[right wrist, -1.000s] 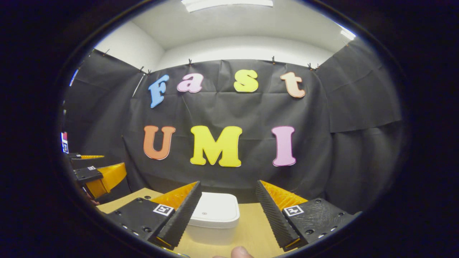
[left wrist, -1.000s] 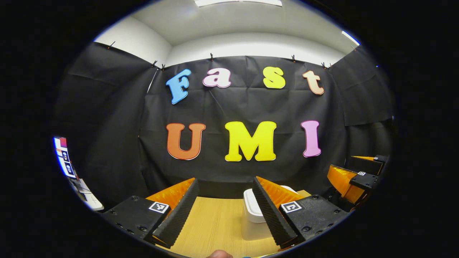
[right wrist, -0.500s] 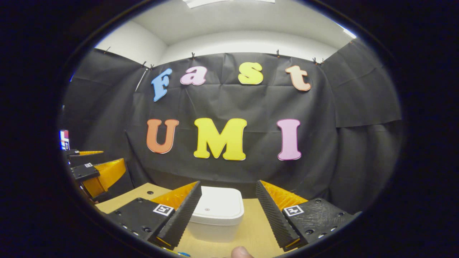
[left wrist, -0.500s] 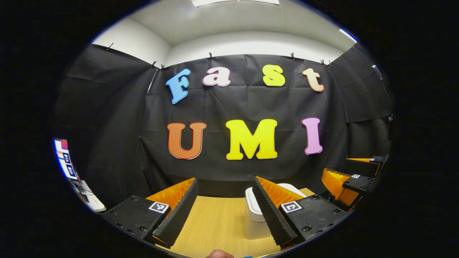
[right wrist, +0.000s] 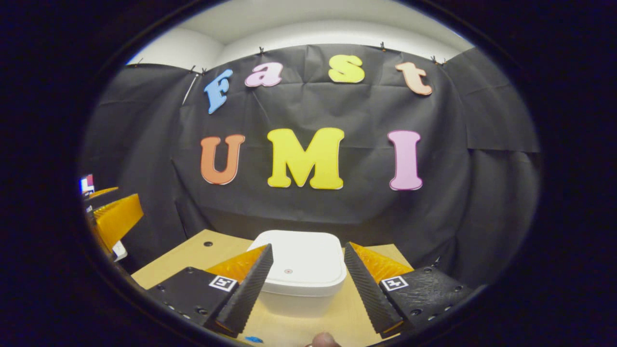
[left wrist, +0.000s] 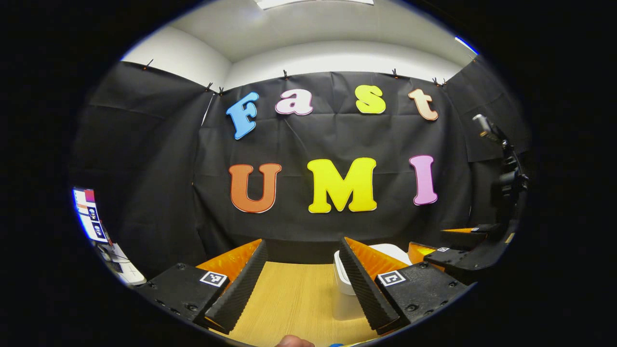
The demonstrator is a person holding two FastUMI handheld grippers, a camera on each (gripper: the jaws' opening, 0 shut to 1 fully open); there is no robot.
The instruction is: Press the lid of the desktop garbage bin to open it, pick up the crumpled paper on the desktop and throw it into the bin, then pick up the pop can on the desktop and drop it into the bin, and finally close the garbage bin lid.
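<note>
I see a light wooden table (right wrist: 193, 258), and on it stands the white garbage bin (right wrist: 301, 277), lid closed.

Recording booth in a lab or studio, not a home. Black cloth (left wrist: 144, 159) pinned up with small clips (left wrist: 285, 74) makes three walls; plain white wall (left wrist: 337, 55) and ceiling with a strip light (left wrist: 313, 2) above the cloth. Light wood desk (left wrist: 294, 299) stands right against the back cloth, with a round hole (right wrist: 207, 244) in its top in the right gripper view. Lit screen (left wrist: 89, 214) on the far left in the left gripper view. Dark stand or mount hardware (left wrist: 506, 168) at the right edge there; can't tell what it carries.
</note>
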